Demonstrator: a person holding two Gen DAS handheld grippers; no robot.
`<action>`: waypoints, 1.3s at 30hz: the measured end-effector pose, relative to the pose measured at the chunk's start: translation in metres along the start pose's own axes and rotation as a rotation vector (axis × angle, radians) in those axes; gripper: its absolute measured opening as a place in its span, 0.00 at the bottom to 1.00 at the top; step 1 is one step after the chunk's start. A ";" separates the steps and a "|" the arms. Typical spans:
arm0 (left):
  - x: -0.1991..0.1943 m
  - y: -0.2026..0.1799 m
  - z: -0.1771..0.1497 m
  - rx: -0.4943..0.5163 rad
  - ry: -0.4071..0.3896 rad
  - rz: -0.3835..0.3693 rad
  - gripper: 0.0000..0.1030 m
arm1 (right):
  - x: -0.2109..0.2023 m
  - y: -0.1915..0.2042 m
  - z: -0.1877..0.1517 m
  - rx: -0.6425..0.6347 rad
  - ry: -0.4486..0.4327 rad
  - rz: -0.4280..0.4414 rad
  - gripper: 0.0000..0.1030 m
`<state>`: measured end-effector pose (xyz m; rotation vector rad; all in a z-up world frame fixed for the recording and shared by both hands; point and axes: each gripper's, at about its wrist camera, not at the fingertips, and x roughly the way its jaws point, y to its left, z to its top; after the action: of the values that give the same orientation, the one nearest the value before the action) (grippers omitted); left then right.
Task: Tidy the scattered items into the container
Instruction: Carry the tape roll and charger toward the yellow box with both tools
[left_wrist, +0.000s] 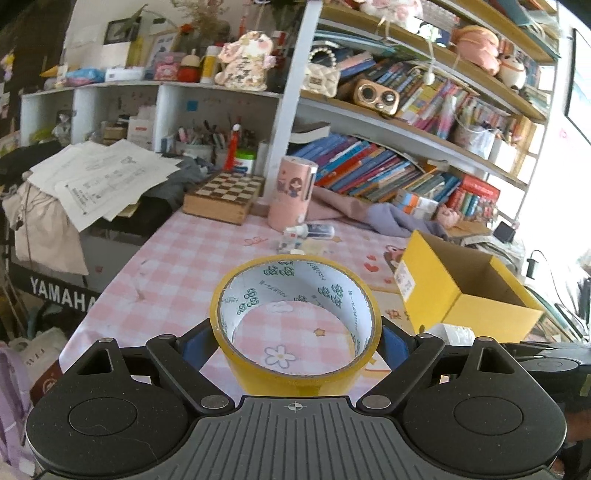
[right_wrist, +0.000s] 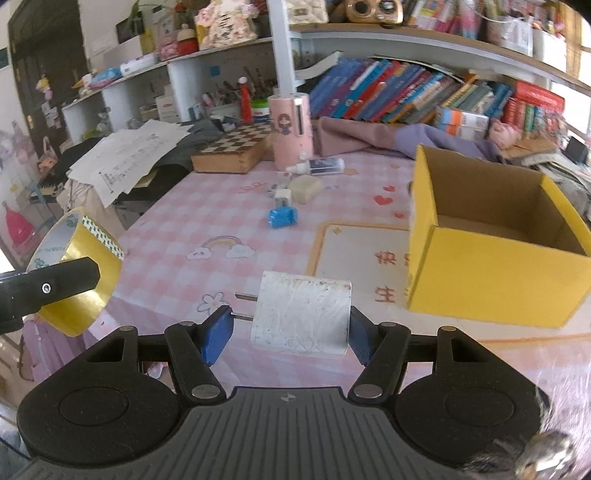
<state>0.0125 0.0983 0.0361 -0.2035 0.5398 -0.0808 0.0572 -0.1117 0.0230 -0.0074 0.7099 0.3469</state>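
My left gripper (left_wrist: 295, 345) is shut on a roll of yellow tape (left_wrist: 295, 380) and holds it above the pink checked tablecloth (left_wrist: 173, 269). The tape also shows at the left of the right wrist view (right_wrist: 79, 280). My right gripper (right_wrist: 291, 334) is shut on a white plug adapter (right_wrist: 301, 314), its prongs pointing left. The open yellow cardboard box (right_wrist: 491, 273) stands to the right of both grippers and also shows in the left wrist view (left_wrist: 461, 291). A blue item (right_wrist: 282, 218), a small white charger (right_wrist: 283, 197), a beige lump (right_wrist: 304, 187) and a small bottle (right_wrist: 317, 166) lie mid-table.
A pink cylinder (right_wrist: 291, 129) and a chessboard box (right_wrist: 236, 149) stand at the table's back. Purple cloth (right_wrist: 406, 138) and shelves of books (right_wrist: 406, 92) lie behind. Papers (right_wrist: 129, 158) are piled at the left, beyond the table edge.
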 end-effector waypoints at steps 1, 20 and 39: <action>0.000 -0.002 0.000 0.005 -0.001 -0.007 0.88 | -0.003 -0.002 -0.001 0.009 -0.006 -0.009 0.61; 0.017 -0.042 -0.008 0.081 0.062 -0.168 0.88 | -0.036 -0.040 -0.025 0.121 -0.002 -0.149 0.61; 0.044 -0.102 -0.010 0.190 0.119 -0.322 0.88 | -0.066 -0.094 -0.046 0.254 -0.006 -0.289 0.61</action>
<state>0.0429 -0.0089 0.0270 -0.0984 0.6104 -0.4576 0.0112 -0.2261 0.0198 0.1307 0.7318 -0.0216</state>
